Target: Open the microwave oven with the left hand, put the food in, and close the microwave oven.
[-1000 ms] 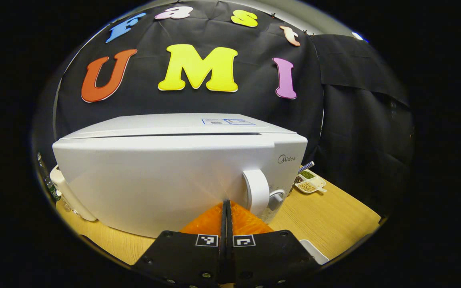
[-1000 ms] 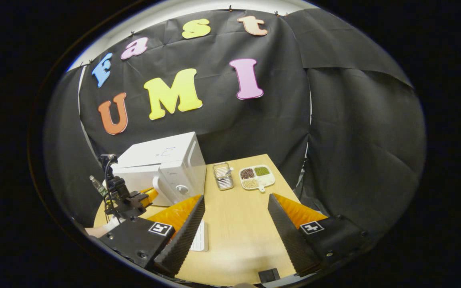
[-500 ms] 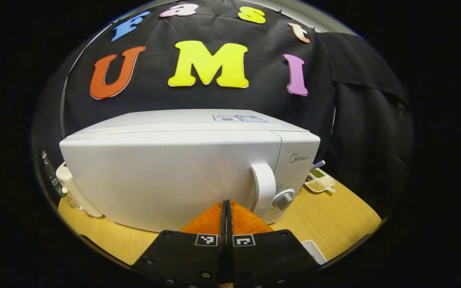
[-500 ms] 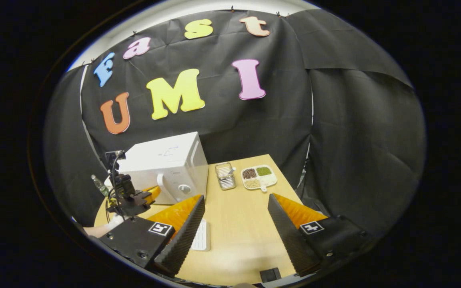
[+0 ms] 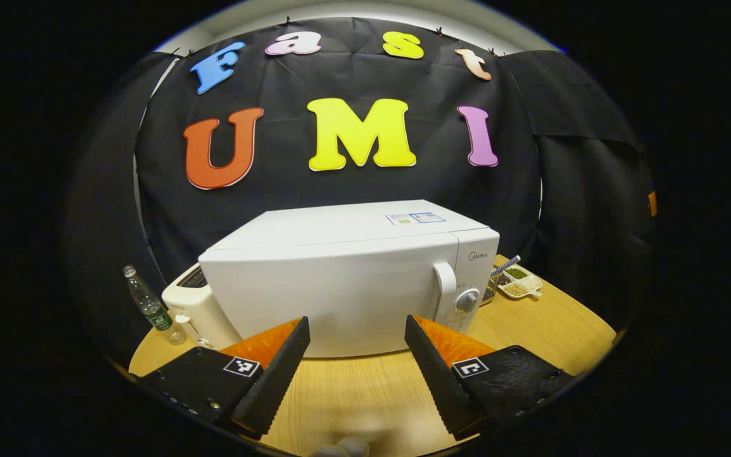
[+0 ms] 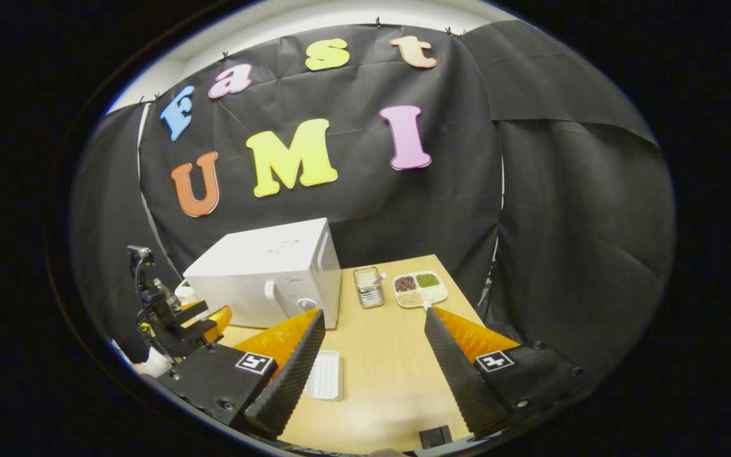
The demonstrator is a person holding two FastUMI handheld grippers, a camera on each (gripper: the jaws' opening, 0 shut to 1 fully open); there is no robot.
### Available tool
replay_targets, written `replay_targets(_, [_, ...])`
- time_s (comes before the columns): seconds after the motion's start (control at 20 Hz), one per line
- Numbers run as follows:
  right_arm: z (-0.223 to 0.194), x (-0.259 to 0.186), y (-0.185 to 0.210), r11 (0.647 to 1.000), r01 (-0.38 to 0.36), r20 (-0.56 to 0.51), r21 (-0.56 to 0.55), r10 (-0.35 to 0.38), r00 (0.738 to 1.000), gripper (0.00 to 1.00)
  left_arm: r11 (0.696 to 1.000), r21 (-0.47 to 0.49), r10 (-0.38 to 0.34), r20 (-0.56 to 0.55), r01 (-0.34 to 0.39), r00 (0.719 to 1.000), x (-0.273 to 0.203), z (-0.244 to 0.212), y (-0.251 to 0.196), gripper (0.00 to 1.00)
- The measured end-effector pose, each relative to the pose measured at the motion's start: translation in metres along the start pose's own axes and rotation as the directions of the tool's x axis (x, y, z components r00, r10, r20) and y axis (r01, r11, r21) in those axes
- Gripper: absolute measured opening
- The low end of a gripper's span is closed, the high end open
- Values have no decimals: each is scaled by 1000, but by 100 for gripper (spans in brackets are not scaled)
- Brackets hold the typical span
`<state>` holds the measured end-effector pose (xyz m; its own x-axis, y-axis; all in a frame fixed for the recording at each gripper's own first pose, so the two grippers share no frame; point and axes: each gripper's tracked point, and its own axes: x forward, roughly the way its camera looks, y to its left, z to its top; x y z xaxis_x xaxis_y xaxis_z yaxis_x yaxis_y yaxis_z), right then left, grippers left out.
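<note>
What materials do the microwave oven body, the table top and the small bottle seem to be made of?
Microwave oven: probably painted metal or plastic, smooth white with a soft sheen. Table: wood or wood-look laminate, pale with faint grain lines, matte. Bottle: likely clear plastic, since the dark wall shows through it.

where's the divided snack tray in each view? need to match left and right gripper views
Left gripper view: divided snack tray at right of centre, just past the microwave oven's control-panel end, on the table's far right.
Right gripper view: same tray near centre, right of the wire basket.
Shared landmark: the microwave oven, door shut in both.
</note>
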<state>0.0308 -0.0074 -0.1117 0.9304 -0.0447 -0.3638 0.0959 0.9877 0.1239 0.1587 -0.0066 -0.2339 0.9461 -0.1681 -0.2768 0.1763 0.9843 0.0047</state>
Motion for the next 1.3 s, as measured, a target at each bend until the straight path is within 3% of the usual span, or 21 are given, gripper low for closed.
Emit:
replay_targets(0.05, [2,-5,4,1000,-3,12,-8,3,1000,92,1000,-17,-1,11,2,1000,-12,9,-1,94])
replay_targets(0.1, [6,-9,7,1000,-2,27,-17,3,1000,92,999,-31,-10,18,10,1000,-23,16,-5,94])
replay_targets(0.15, [10,-13,11,1000,-5,46,-25,6,999,100,999,-38,-16,31,17,999,-37,25,-5,94])
replay_targets(0.2, [14,-17,14,999,-4,62,-33,6,998,92,999,-39,-20,50,22,999,-51,37,-5,94])
replay_targets(0.25, [18,-21,17,999,-4,82,-36,7,997,100,999,-34,-20,69,22,997,-65,48,-5,94])
replay_targets(0.3, [24,-26,20,999,-7,101,-38,11,995,100,999,-27,-18,87,20,996,-79,59,-3,94])
replay_targets(0.35, [30,-30,23,999,-6,123,-41,11,992,92,1000,-15,-3,98,4,995,-93,68,2,94])
replay_targets(0.4, [36,-35,26,999,-1,143,-51,9,990,92,1000,-9,16,116,-15,993,-108,78,10,94])
replay_targets(0.45, [40,-40,27,998,5,160,-62,4,987,100,1000,-15,20,132,-18,991,-122,89,13,95])
replay_targets(0.5, [45,-45,29,997,10,180,-70,3,984,92,1000,-29,15,146,-11,989,-136,98,13,95])
replay_targets(0.65, [58,-54,37,995,22,230,-98,1,973,92,998,-56,47,172,-38,984,-172,119,29,94])
replay_targets(0.95, [75,-67,66,988,10,290,-152,35,957,92,992,-73,120,250,-105,961,-214,158,53,94])
replay_targets(1.3, [88,-78,76,993,-4,304,-121,41,952,92,991,-68,127,298,-111,946,-235,182,57,94])
